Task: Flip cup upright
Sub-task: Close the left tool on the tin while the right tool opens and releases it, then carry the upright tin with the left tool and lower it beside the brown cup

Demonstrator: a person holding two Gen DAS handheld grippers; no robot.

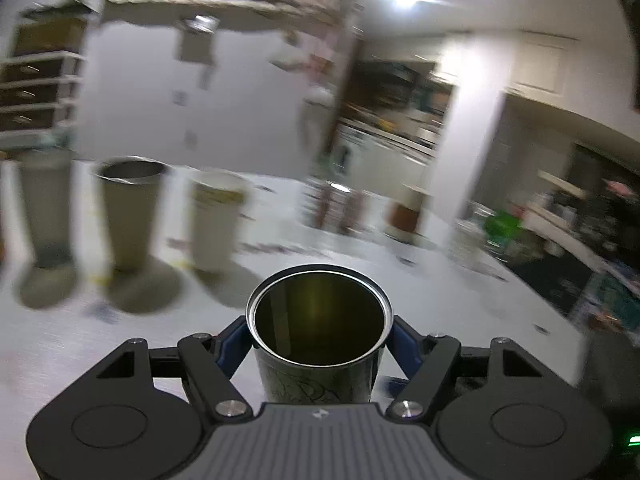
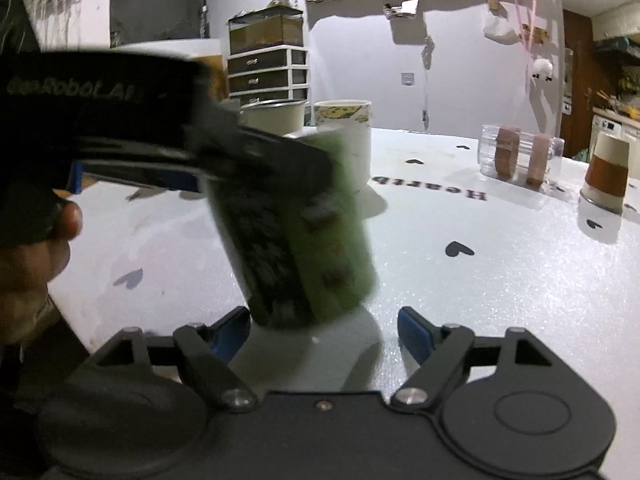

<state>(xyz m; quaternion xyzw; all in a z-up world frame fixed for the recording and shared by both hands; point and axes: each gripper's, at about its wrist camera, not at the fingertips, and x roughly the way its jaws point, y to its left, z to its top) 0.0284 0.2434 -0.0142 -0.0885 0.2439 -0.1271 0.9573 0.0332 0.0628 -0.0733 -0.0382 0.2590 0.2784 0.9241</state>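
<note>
Your left tongs are clamped on the cup, blue pads against its sides just below the rim, mouth facing up and away from you. From the right wrist view the cup hangs tilted, its base low over the near part of the table, contact unclear through the blur. Your right tongs stand wide open, holding nothing, just in front of the cup. The risk: setting it down tilted so it tips when released, or swinging it into the white paper cup just behind. Level it first.
</note>
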